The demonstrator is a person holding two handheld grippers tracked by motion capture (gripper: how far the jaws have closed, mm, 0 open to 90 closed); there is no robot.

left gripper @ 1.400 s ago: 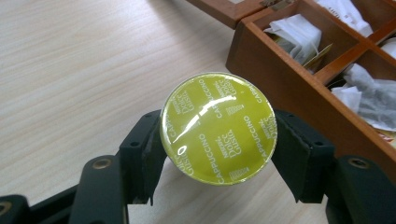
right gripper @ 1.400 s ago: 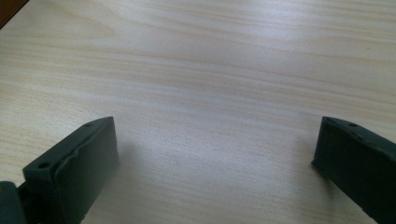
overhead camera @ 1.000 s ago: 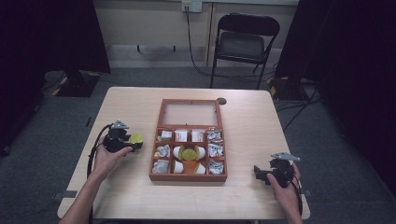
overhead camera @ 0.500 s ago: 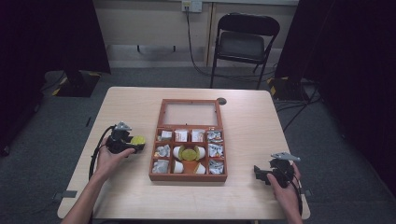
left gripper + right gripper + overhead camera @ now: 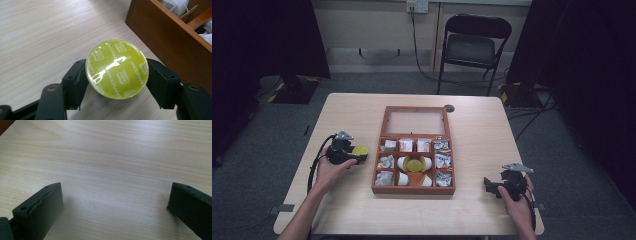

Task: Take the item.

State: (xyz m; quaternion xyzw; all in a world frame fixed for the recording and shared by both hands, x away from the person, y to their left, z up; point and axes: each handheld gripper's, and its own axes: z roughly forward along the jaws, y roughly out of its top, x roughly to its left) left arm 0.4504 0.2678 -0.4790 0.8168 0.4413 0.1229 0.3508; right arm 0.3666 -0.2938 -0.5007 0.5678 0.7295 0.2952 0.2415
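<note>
Left gripper (image 5: 117,82) has its jaws either side of a green-lidded coffee capsule (image 5: 117,68), foil face up; the jaws have just been opening, and a sliver of gap now shows at the left pad, so the capsule looks set down on the table (image 5: 492,125), between the jaws and just short of the wooden box's (image 5: 172,37) wall ahead — likely taken out of the box, where another green capsule (image 5: 413,163) sits. Right gripper (image 5: 117,202) rests well off to the far side, jaws spread wide over bare tabletop, nothing between them.
</note>
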